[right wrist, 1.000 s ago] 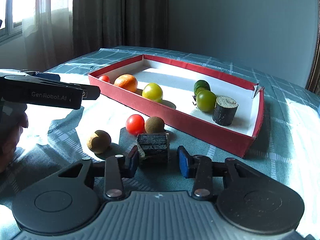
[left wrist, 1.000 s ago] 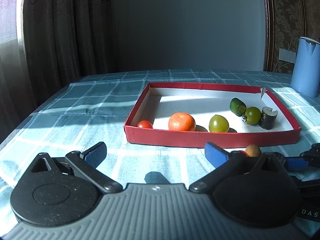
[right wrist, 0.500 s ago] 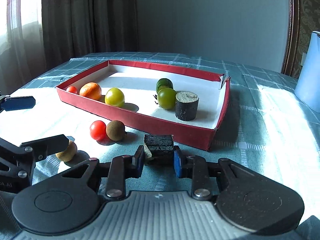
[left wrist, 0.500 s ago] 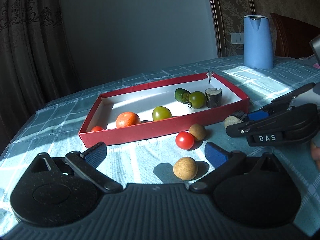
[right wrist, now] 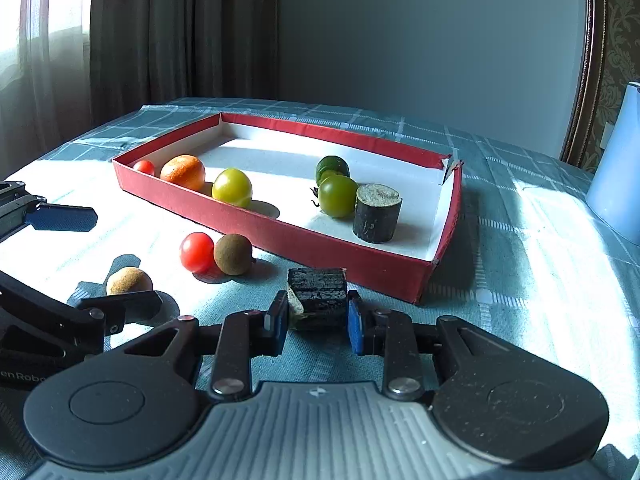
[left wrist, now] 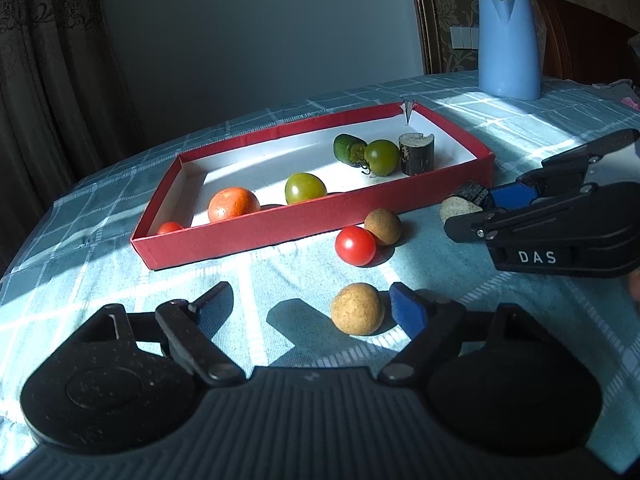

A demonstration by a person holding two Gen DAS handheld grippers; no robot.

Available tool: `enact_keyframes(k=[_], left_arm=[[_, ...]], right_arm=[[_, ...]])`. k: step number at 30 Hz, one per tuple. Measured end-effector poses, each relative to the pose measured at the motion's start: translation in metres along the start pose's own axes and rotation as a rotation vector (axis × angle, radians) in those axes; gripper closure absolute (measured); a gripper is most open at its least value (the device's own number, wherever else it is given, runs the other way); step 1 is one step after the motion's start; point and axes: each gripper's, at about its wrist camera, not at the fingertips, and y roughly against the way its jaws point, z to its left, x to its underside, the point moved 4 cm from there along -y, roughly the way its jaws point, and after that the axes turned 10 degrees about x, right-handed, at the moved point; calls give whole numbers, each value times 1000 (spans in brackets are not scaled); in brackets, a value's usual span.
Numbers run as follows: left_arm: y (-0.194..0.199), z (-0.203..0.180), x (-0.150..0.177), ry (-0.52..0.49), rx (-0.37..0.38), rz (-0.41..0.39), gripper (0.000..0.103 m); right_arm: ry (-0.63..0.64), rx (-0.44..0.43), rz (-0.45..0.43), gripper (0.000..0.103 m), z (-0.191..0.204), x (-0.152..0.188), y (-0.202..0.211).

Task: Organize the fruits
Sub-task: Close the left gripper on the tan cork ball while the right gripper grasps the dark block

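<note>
The right gripper point(right wrist: 318, 322) has its fingers pressed against both sides of a dark, bark-skinned chunk point(right wrist: 318, 294), which sits just outside the near wall of the red tray point(right wrist: 280, 236) on the checked cloth covering the surface point(right wrist: 520, 280). The left gripper point(left wrist: 316, 304) has just been narrowing its fingers, yet they stand apart around a tan round fruit point(left wrist: 357, 309); the blue pad point(left wrist: 408, 312) sits just beside the fruit, and whether it touches cannot be told. A red tomato point(left wrist: 355, 245) and a brown round fruit point(left wrist: 383, 227) lie touching each other between that fruit and the tray. Inside the tray (its floor white, half in sunlight) rest a small red tomato point(left wrist: 170, 227), an orange fruit point(left wrist: 233, 204), a yellow-green tomato point(left wrist: 305, 188), a green tomato point(left wrist: 381, 157), a dark green piece point(left wrist: 347, 149) and an upright dark stub point(left wrist: 416, 153). A blue jug point(left wrist: 508, 46) stands well behind the tray.
</note>
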Motion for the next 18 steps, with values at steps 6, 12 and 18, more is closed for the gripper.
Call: enact_keyframes(k=[6, 12, 18], left_arm=[[-1, -1, 0, -7, -4, 10, 21], [-2, 0, 0, 1, 2, 15, 29], [-2, -4, 1, -4, 24, 14, 40]], right_arm=[[6, 4, -1, 74, 0, 0, 0], [12, 8, -3, 74, 1, 1, 1], [13, 9, -3, 74, 1, 1, 1]])
